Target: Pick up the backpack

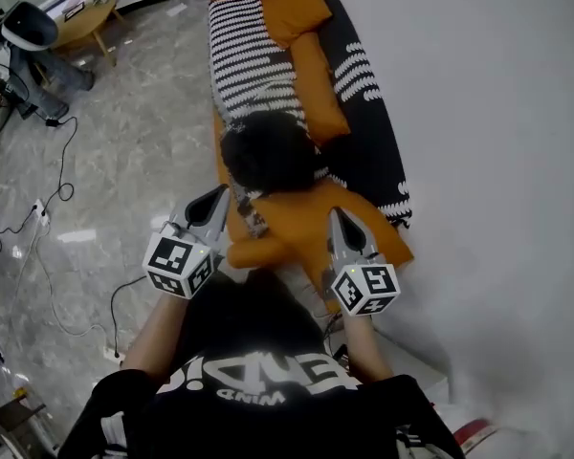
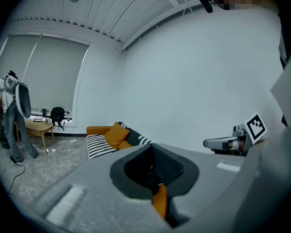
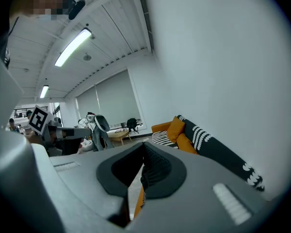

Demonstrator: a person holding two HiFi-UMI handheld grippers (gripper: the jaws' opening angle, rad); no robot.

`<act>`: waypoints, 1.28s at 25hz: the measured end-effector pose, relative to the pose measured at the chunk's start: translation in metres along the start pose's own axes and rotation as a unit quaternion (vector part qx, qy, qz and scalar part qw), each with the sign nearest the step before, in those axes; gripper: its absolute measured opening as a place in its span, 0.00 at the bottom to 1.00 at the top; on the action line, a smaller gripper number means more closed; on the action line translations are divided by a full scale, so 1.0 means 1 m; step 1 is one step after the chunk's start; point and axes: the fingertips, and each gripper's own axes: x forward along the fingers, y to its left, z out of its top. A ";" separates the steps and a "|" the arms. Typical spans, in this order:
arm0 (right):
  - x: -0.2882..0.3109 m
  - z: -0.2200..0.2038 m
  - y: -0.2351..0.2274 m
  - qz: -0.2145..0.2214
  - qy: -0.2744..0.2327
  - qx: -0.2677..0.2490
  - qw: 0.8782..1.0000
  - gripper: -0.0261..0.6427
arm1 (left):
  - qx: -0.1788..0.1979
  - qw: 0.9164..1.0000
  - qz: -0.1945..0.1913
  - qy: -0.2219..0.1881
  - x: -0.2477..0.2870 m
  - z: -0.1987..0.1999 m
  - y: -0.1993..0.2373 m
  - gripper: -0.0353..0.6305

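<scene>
1. Your left gripper point(image 1: 217, 195) and right gripper point(image 1: 338, 216) cover parts of the near end of the orange sofa point(image 1: 306, 220) in the head view.
2. The backpack point(image 1: 268, 149) looks like a dark lump there. You cannot make out its straps.
3. The top edge of the head view cuts off the far end of the sofa.
4. In the left gripper view, the gray jaws hide the floor close by.
5. A dark thing point(image 2: 57, 114) by the far table point(image 2: 39, 126) is too small to tell.
</scene>
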 end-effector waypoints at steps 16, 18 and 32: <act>0.053 0.020 -0.030 -0.065 -0.001 0.012 0.998 0.04 | -0.060 0.996 -0.063 0.016 0.081 0.013 0.055 0.57; 0.061 0.021 -0.029 -0.069 0.002 0.012 0.998 0.04 | -0.065 0.995 -0.073 0.022 0.091 0.010 0.062 0.64; 0.078 0.008 -0.052 -0.098 0.035 0.028 0.994 0.04 | -0.072 0.985 -0.094 0.127 0.188 -0.076 0.079 0.74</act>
